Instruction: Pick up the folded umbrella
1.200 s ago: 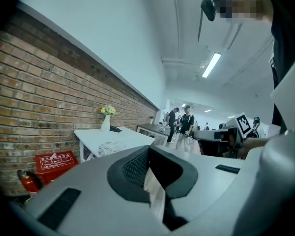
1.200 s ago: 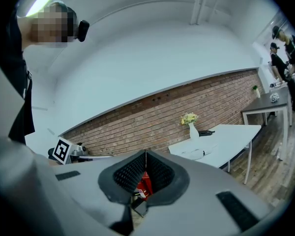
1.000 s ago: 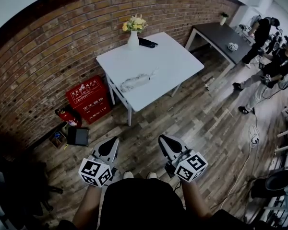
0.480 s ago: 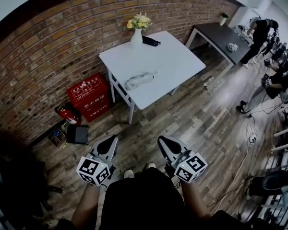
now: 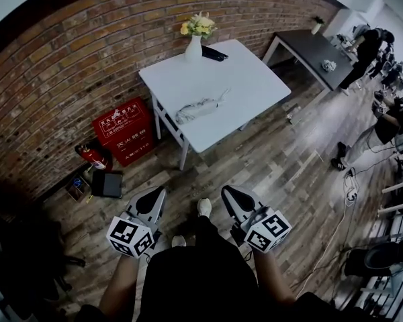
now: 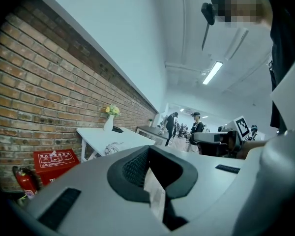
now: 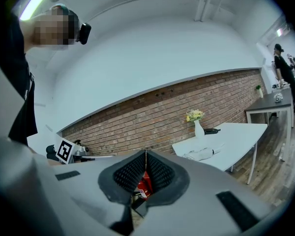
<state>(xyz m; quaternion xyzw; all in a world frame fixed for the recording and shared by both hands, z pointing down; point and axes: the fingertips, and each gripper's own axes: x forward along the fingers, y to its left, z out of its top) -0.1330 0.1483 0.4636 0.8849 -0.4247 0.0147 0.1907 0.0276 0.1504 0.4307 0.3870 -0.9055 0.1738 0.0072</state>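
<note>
Grey folded umbrella [image 5: 199, 107] is lying on white table [image 5: 255, 86], well beyond closed, empty left gripper [image 5: 156, 198] and right gripper [image 5: 232, 196]; approach, then jaw-opening, likely needed.

The folded umbrella [image 5: 197, 108] was pale grey, with its canopy loosely bunched. It lay flat on the white counter [image 5: 248, 79], near one edge.

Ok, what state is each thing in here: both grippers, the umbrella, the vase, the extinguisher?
left gripper: jaws shut, empty, short of the table.
right gripper: jaws shut, empty.
folded umbrella: folded, lying flat on the white table, untouched.
vase: upright at the table's far corner, flowers in it.
fire extinguisher: on the floor beside the red box.
</note>
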